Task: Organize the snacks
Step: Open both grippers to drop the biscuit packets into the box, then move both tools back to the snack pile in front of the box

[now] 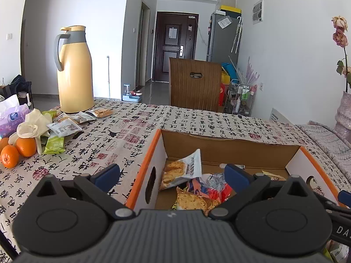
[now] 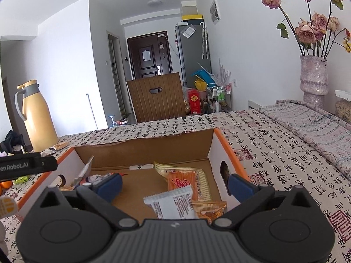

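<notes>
Snacks (image 1: pixel 65 127) outside box (image 1: pixel 230 146) show only leftward.

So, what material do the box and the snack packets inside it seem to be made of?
The box looks like corrugated cardboard: matte brown inside, torn top edge, printed white and orange outside. The snack packets look like thin plastic film, probably laminated: crimped serrated ends, slight sheen, and a clear window on the orange one.

The black-and-grey left gripper body (image 1: pixel 173 176) hides the near wall of the orange-edged cardboard box (image 1: pixel 143 166) below its fingers. Left of those fingers, three oranges (image 1: pixel 16 151) are cut by the frame edge. Print on the white snack packet (image 2: pixel 173 205) between the right gripper's blue fingers (image 2: pixel 109 185) is too small to read.
</notes>
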Action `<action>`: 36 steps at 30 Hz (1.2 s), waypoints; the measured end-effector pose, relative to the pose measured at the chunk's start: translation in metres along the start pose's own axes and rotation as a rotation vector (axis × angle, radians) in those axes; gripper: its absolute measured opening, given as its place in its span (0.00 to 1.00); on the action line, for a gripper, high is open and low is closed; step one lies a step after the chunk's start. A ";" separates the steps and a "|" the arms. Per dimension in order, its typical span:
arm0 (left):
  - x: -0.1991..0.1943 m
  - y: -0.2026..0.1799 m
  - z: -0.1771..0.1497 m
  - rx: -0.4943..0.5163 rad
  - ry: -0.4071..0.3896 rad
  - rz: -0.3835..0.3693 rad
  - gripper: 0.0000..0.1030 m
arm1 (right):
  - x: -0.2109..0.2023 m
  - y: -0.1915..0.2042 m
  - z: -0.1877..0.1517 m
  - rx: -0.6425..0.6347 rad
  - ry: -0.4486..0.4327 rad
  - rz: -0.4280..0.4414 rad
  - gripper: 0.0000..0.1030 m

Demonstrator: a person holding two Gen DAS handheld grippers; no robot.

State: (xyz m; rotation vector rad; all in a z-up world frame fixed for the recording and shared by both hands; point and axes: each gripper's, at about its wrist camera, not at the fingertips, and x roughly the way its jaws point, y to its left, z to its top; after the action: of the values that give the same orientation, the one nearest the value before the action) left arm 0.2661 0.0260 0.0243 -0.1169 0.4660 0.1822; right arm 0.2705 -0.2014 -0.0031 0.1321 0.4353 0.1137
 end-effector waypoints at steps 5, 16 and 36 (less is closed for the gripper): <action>-0.004 -0.002 0.002 -0.003 -0.007 0.006 1.00 | -0.002 0.001 0.003 -0.005 -0.014 -0.001 1.00; -0.025 -0.005 0.012 0.015 -0.028 -0.007 1.00 | -0.021 0.004 0.014 -0.017 -0.045 -0.003 1.00; -0.106 0.028 -0.021 0.028 -0.041 0.001 1.00 | -0.100 0.025 -0.017 -0.067 -0.026 0.046 1.00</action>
State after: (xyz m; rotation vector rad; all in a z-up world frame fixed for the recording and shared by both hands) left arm 0.1577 0.0342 0.0520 -0.0860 0.4277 0.1783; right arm 0.1712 -0.1893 0.0264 0.0775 0.4017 0.1715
